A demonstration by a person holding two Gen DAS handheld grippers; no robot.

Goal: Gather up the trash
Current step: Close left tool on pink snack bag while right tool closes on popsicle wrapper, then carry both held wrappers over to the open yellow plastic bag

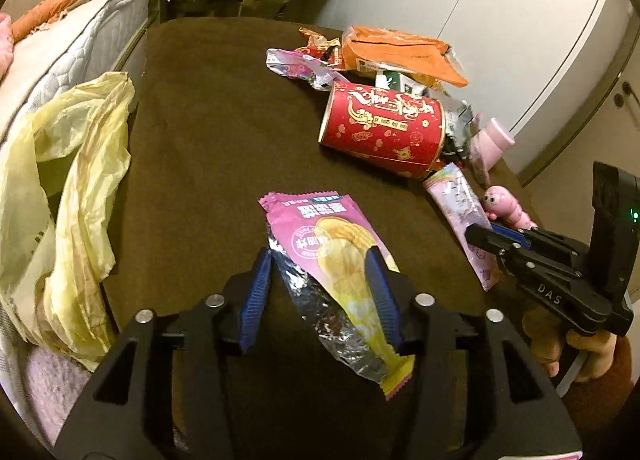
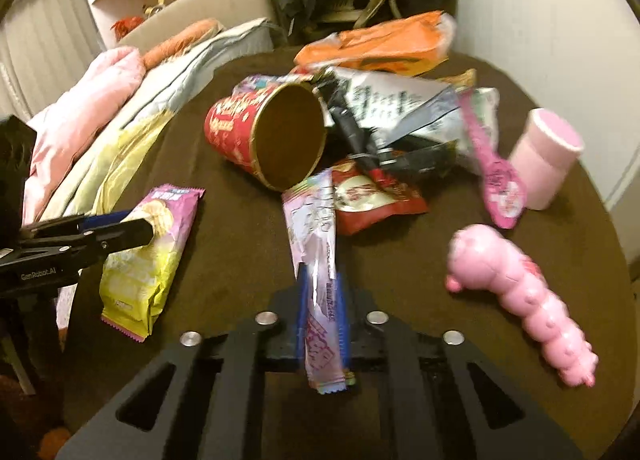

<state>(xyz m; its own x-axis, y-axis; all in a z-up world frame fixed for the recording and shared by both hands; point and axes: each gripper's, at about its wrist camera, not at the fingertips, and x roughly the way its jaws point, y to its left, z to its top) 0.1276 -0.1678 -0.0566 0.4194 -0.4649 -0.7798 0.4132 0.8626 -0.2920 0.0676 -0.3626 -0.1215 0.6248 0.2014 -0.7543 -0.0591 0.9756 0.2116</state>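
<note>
The left claw stands wide around a chip bag; the right claw pinches a pink wrapper on the counter.

Both wrist cameras look steeply down, close over the brown table (they share the red tub and wrappers).

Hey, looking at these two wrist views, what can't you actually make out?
- Left wrist view: the red paper tub hides most of the wrappers behind it.
- Left wrist view: the yellow plastic bag is cut off by the left edge; its opening isn't visible.
- Right wrist view: motion blur makes the print on the long pink sachet unreadable.
</note>
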